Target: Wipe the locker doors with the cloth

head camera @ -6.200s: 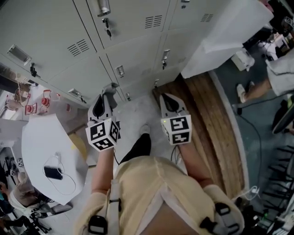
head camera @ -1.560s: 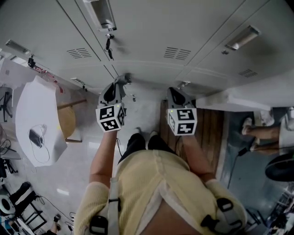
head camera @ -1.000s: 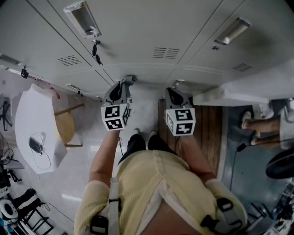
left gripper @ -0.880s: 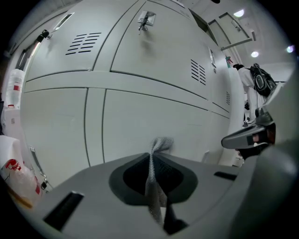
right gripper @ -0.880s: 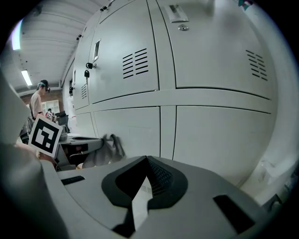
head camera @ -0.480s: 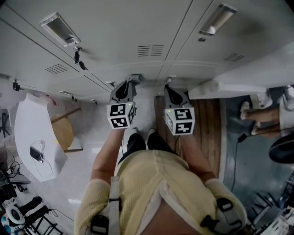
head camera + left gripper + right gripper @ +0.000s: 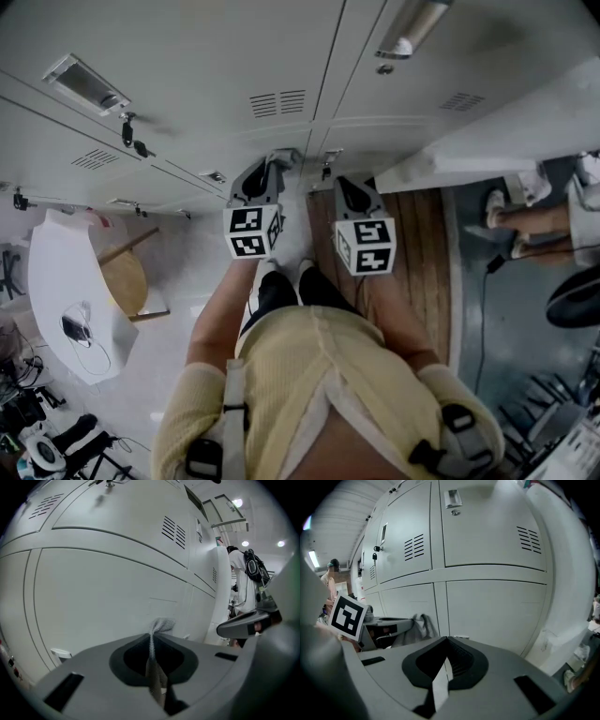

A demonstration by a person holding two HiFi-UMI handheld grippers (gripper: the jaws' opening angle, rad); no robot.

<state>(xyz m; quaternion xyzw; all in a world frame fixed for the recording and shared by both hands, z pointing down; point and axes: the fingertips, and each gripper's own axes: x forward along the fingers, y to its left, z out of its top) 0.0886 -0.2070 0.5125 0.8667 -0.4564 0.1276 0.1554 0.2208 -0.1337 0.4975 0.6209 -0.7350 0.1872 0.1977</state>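
Pale grey locker doors point(image 7: 234, 56) with vent slots fill the top of the head view. My left gripper point(image 7: 278, 161) is shut on a grey cloth point(image 7: 284, 157), whose bunched end pokes past the jaws close to a lower door. In the left gripper view the cloth point(image 7: 161, 625) sticks up from the closed left gripper point(image 7: 153, 638), with a flat door panel point(image 7: 108, 588) just beyond. My right gripper point(image 7: 339, 180) is beside it, shut and holding nothing. The right gripper view shows its closed jaws point(image 7: 446, 641) facing a lower door point(image 7: 497, 611), and the cloth point(image 7: 419, 624) at the left.
A white panel point(image 7: 487, 131) juts out from the lockers on the right, above a wooden floor strip point(image 7: 417, 253). Keys point(image 7: 128, 136) hang from a lock. A white table point(image 7: 61, 281) and a round stool point(image 7: 122, 279) stand at the left. Another person's legs point(image 7: 530, 220) are at the right.
The left gripper with the cloth has drifted right, closer to the right gripper. The lockers have swung left in the head view. Both grippers stay shut.
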